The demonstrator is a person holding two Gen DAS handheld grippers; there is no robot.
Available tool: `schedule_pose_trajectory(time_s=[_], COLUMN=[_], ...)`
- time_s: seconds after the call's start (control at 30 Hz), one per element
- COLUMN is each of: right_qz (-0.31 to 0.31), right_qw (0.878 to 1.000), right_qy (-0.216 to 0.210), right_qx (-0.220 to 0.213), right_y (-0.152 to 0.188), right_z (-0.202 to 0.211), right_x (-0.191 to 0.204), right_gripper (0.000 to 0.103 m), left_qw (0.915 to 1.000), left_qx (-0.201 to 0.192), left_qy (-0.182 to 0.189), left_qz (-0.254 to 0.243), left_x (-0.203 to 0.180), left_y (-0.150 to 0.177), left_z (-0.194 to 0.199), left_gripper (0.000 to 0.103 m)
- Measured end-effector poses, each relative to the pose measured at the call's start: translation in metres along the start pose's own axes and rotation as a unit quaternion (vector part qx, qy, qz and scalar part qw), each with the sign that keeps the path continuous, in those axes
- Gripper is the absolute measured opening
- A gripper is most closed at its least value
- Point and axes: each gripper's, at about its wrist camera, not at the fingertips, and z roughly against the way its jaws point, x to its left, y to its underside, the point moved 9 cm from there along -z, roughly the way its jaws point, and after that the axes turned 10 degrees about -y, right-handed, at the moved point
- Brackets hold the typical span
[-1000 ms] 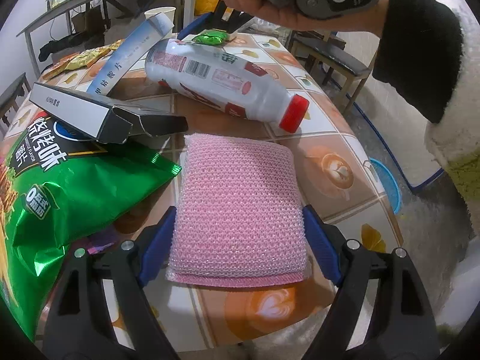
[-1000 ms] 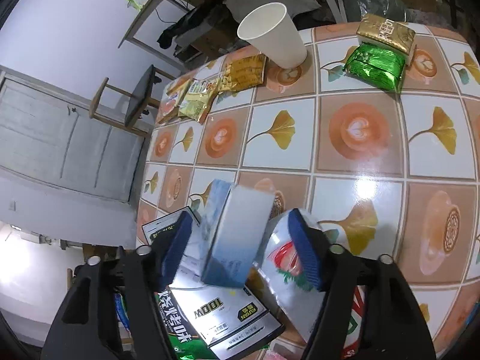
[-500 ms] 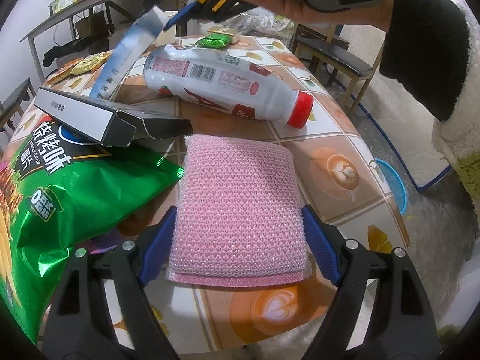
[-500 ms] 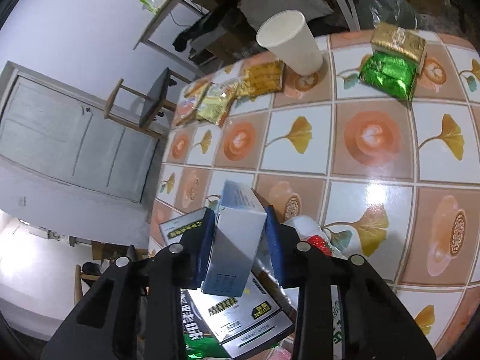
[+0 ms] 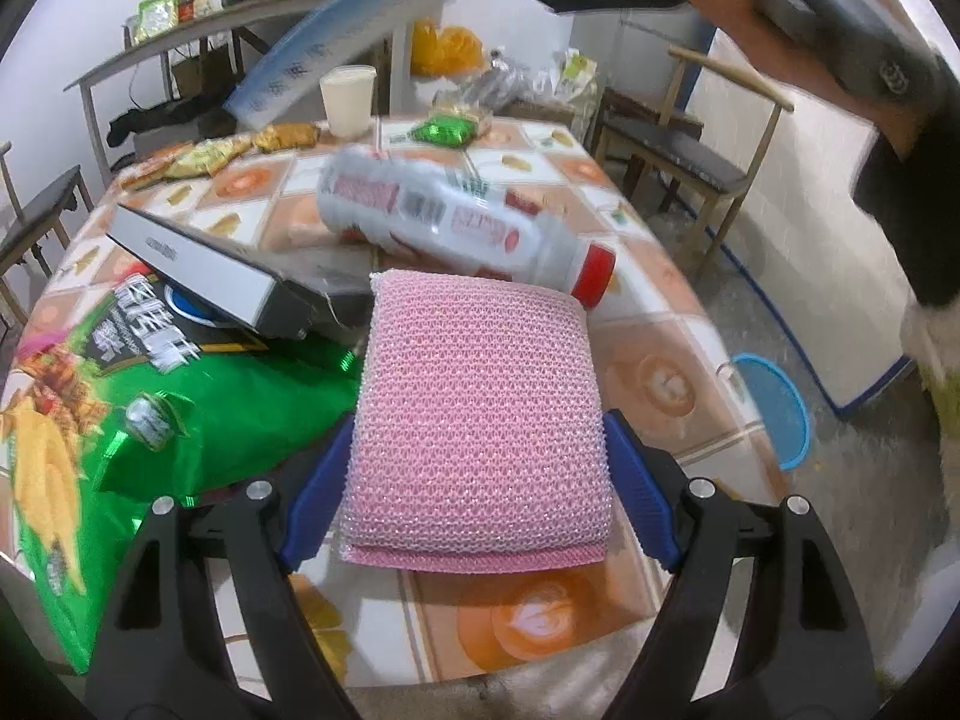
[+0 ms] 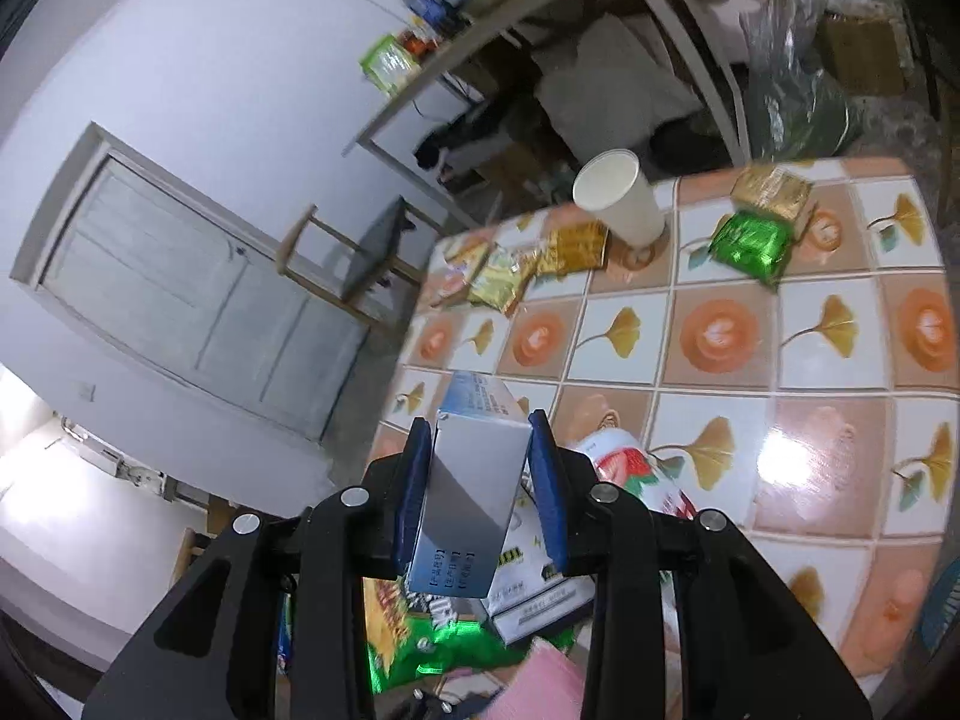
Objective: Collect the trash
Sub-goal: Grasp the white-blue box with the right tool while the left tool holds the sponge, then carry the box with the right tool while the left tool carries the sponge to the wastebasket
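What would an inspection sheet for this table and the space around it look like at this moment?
Surface: tiled table, leaf and coffee pattern.
Job's things: blue-and-white box lifted; white bottle lying down; green snack bag; grey box; small packets.
Clutter: paper cup; pink scrubbing pad.
Grippers: left tool holding the pad; right tool clamping the blue-and-white box.
Cables: nothing seen.
Surroundings: door, chairs, cluttered shelf, blue basket on the floor.

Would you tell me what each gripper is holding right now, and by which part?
The right gripper clamps the blue-and-white box across its side faces at one end. The left gripper grips the pink scouring pad by its two side edges.
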Motion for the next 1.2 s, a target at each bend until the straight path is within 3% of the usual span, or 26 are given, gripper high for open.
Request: schedule_pose_trajectory(time_s=[0.23, 0.47, 0.6, 0.7, 0.83, 0.97, 1.1, 1.2], right_qz=[0.012, -0.026, -0.083, -0.126, -0.187, -0.246, -0.292, -0.306], right_qw=[0.997, 0.981, 0.956, 0.927, 0.888, 0.854, 0.833, 0.826], right_qy=[-0.009, 0.054, 0.102, 0.158, 0.215, 0.255, 0.262, 0.264], right_qx=[-0.078, -0.183, -0.264, -0.315, -0.362, -0.381, -0.390, -0.393], right_y=[0.036, 0.100, 0.154, 0.202, 0.269, 0.319, 0.337, 0.335], right_z=[0.114, 0.250, 0.336, 0.393, 0.446, 0.467, 0.467, 0.466], right_x=[0.004, -0.042, -0.085, -0.119, -0.164, -0.218, -0.268, -0.299], right_gripper=[0.032, 0.032, 0.032, 0.033, 0.032, 0.032, 0.031, 0.031], left_qw=[0.9984, 0.9971, 0.9919, 0.9857, 0.9697, 0.9525, 0.9432, 0.9367], left_qx=[-0.050, -0.054, -0.041, -0.015, 0.039, 0.090, 0.121, 0.142], left_qy=[0.007, 0.055, 0.116, 0.156, 0.216, 0.242, 0.242, 0.241], left_qz=[0.024, -0.002, -0.032, -0.061, -0.108, -0.161, -0.192, -0.211], left_x=[0.005, -0.042, -0.101, -0.153, -0.231, -0.303, -0.358, -0.400], left_y=[-0.021, -0.042, -0.057, -0.064, -0.063, -0.054, -0.047, -0.044], left_z=[0.035, 0.049, 0.051, 0.044, 0.033, 0.013, -0.015, -0.040], left_gripper=[0.076, 0.076, 0.076, 0.076, 0.076, 0.076, 0.076, 0.077])
